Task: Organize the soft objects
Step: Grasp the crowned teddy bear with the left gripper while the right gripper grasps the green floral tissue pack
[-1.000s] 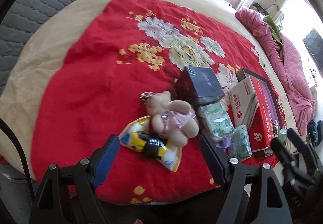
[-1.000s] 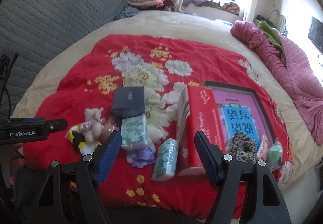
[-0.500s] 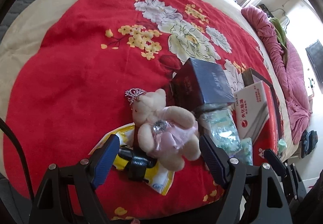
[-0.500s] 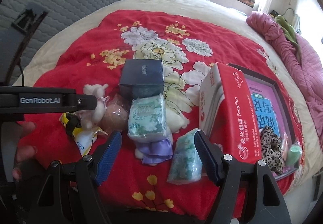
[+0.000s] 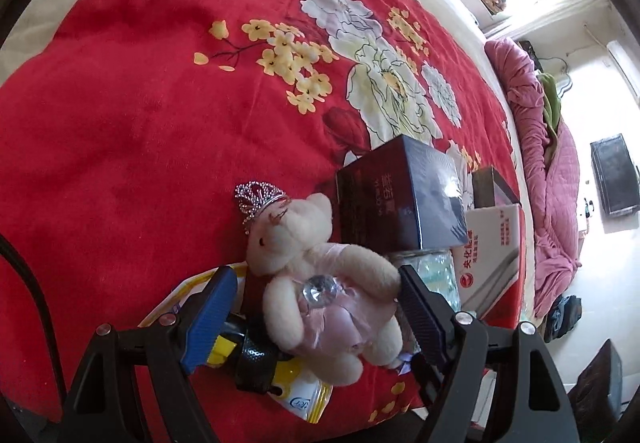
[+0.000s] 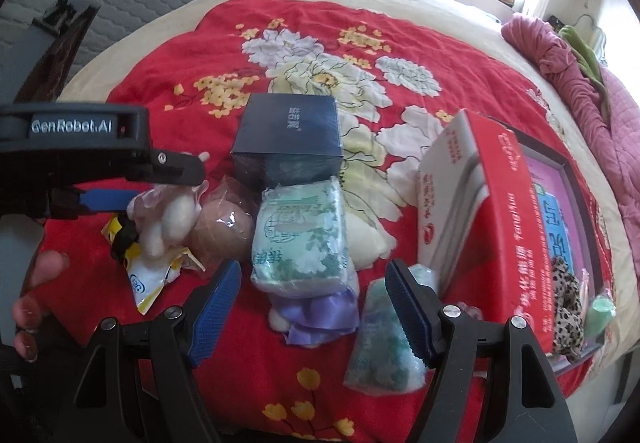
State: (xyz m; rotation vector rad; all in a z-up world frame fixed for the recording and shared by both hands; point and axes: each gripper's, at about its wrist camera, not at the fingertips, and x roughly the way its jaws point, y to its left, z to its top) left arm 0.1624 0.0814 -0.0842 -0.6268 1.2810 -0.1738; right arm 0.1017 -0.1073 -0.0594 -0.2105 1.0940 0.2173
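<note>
My left gripper point(image 5: 316, 307) stands spread around the teddy bear point(image 5: 320, 283), hiding a yellow packet point(image 5: 300, 395); my right gripper point(image 6: 314, 307) gapes; "GenRobot.AI" is legible.

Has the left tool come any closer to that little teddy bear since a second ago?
Yes. The left tool has come down toward the teddy bear on the red blanket; its open fingers now flank the bear, which looks larger.

teddy bear point(image 5: 320, 283) 1 | tissue packs point(image 6: 300, 231) 2 | boxes point(image 6: 288, 131) 2
</note>
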